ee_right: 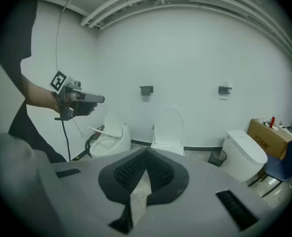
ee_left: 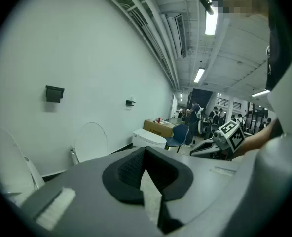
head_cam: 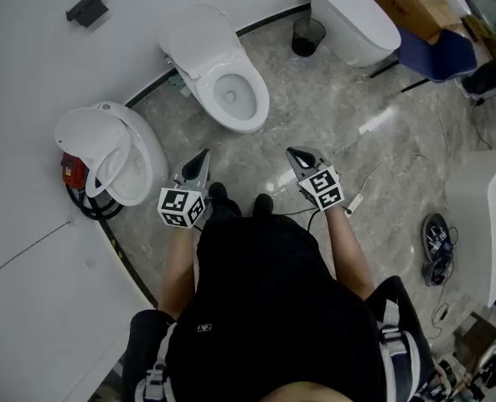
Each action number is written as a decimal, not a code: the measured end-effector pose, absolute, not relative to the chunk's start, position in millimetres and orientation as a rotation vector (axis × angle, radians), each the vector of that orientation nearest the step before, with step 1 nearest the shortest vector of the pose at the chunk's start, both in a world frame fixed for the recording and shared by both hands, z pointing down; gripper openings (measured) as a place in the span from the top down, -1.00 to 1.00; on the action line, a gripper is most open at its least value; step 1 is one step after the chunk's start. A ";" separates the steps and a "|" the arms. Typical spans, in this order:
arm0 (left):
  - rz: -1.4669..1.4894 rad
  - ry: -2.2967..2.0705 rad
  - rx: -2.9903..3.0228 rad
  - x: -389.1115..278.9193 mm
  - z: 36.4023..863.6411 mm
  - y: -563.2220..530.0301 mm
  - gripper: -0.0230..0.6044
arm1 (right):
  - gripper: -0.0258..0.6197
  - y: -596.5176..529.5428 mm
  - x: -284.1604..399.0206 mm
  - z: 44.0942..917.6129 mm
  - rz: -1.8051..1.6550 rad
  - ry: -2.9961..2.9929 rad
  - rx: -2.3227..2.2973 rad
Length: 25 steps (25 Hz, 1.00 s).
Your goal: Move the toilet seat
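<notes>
The left gripper [head_cam: 202,156] and right gripper [head_cam: 292,152] are held out in front of the person, both with their jaws pressed together and nothing between them, so neither can take hold of anything until it opens. If one arrived at a rim like this, it would only poke or push it. A white cable [head_cam: 368,178] trails across the floor just beside the right gripper's side and could catch a foot on a step forward. Which seat is meant cannot be told. The left toilet [head_cam: 147,153] stands nearer, by the wall, and its seat [ee_right: 98,129] looks partly raised; a nudge could let it drop and slam. The middle toilet [head_cam: 204,80] lies straight ahead, a step away. Its seat ring [head_cam: 260,99] appears to rest flat on the bowl, with the lid [head_cam: 199,33] upright behind. That ring looks smooth and glossy, so a narrow pinch on its edge may slip, and lifting it too fast could knock it against the lid. The third toilet [head_cam: 357,22] and the bin [head_cam: 308,36] stand well apart, and going for them would probably be a wrong choice.
</notes>
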<state>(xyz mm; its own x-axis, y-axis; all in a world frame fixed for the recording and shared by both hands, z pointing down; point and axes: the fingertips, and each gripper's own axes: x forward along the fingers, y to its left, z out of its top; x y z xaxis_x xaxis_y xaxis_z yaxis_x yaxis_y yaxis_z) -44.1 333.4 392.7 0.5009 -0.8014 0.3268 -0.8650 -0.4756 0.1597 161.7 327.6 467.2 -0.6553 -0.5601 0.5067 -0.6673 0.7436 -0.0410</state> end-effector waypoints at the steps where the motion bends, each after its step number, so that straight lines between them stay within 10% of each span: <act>1: 0.317 -1.410 2.454 -42.5 393.8 333.5 0.92 | 0.92 327.5 162.5 467.9 0.306 -2.474 0.931; 25: 0.368 -1.444 2.503 -35.4 394.8 336.6 0.92 | 0.91 327.5 157.1 465.6 0.277 -2.490 0.907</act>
<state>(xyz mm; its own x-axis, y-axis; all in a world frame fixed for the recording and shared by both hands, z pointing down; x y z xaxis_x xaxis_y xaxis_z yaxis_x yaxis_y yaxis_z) -35.4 336.6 394.8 0.4833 -0.8121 0.3268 -0.8695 -0.4888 0.0711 157.1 327.5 465.6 -0.6693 -0.5529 0.4963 -0.6484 0.7608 -0.0270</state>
